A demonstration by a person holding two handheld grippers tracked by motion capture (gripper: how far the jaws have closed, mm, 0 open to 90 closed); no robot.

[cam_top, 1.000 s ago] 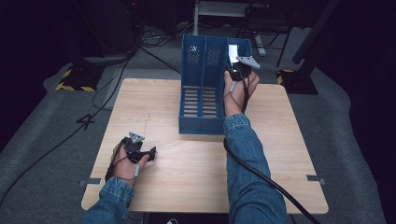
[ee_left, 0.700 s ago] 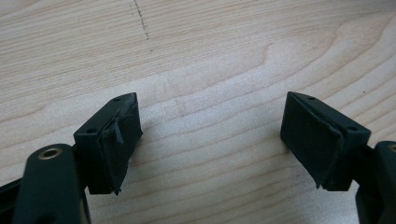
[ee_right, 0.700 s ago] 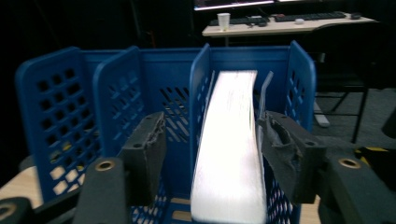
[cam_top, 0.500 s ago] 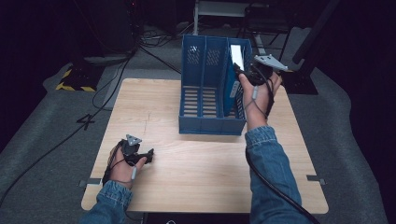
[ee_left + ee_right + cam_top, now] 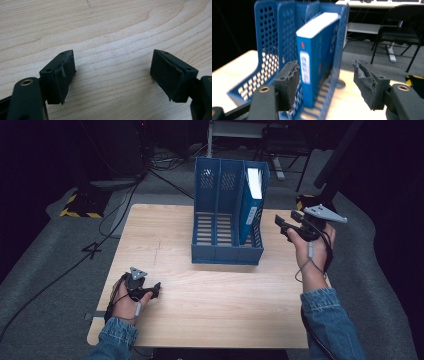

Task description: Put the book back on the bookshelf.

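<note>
Left gripper is resting low at the near left of the table, held in the left hand. Its jaws are standing wide apart with nothing between them; bare wood grain is lying directly under and ahead of the pads. Judged idle: it is parked clear of the work so the other hand has room.

Right gripper is hovering above the table's right edge, carried by the right hand, its jaws pointing toward the file rack. The jaws have just been opening and are now standing partly apart, gripping nothing. In the right gripper view the left pad is overlapping the rack's front only by line of sight; the high view is showing the gripper apart from the rack, off to its right.

Just ahead of the right gripper, the blue book is standing upright in the rack's rightmost compartment, spine with a white label facing outward, white page edge on top. It is leaning lightly against the slotted right wall, which is keeping it from tipping. The two compartments beyond it, farther from this gripper, are sitting empty.

Judgement: the book is looking filed, and the open, clear jaws fit a release; the hold is no longer needed since the rack is bearing the book.
</note>
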